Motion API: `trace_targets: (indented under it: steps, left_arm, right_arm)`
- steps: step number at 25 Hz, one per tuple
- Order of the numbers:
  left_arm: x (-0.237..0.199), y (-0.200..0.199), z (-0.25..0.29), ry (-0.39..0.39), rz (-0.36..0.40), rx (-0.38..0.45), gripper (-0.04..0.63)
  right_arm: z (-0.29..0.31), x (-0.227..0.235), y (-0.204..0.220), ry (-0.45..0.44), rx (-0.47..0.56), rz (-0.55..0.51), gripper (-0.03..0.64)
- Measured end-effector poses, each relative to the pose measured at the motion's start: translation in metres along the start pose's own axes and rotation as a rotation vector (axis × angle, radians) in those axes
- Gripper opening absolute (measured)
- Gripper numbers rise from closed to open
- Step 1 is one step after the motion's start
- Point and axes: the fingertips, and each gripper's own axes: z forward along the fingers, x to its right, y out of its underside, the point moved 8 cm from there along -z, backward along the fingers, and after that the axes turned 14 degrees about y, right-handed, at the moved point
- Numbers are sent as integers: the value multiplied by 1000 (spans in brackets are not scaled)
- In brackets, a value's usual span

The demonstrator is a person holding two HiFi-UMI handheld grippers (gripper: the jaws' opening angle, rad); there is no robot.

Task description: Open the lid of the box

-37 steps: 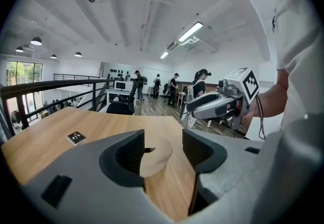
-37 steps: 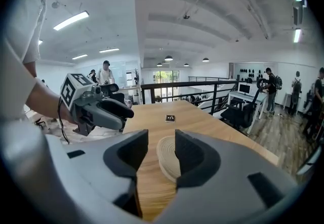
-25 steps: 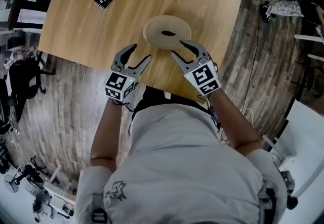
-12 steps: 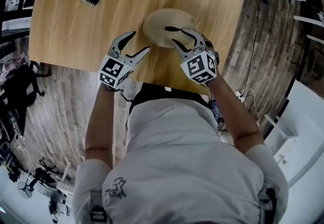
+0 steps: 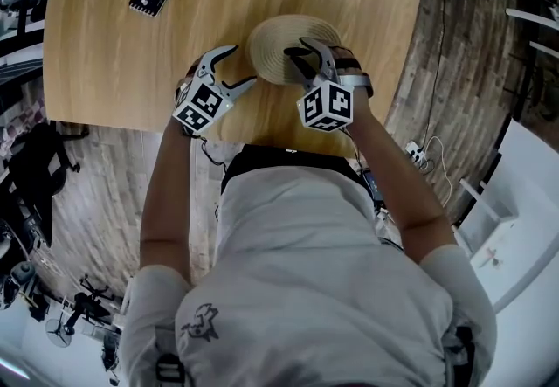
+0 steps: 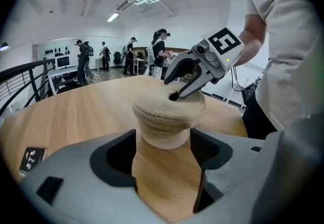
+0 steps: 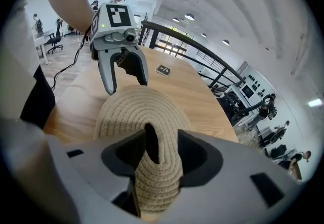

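While my wrists pitch down, jaws just opening wide, left tongs point(image 5: 241, 65) sit empty beside round woven box point(image 5: 269, 46); right tongs point(image 5: 300, 51) straddle lid's dark centre point(image 7: 150, 139), ungripped.

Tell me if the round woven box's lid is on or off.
On. The round beige woven-rope lid sits level atop the box's body, with no gap showing.

The head view looks steeply down from above the person's shoulders onto the round beige woven-rope box point(image 5: 281, 43) on the light wooden table point(image 5: 131, 53). The left gripper view sits low, close beside the box, facing across it to the right gripper point(image 6: 171, 86). The right gripper view hangs just over the box, facing the left gripper point(image 7: 126, 86). All three views share the box.
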Motion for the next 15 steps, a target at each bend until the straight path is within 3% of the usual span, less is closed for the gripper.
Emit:
trace_targets:
  steps: [5, 15]
  left_arm:
    - [-12, 0, 15, 71, 28, -40, 333]
    - [-20, -3, 31, 176, 38, -36, 357]
  right_arm:
    - [10, 2, 0, 17, -28, -52, 204]
    - [22, -2, -3, 89, -17, -198, 215]
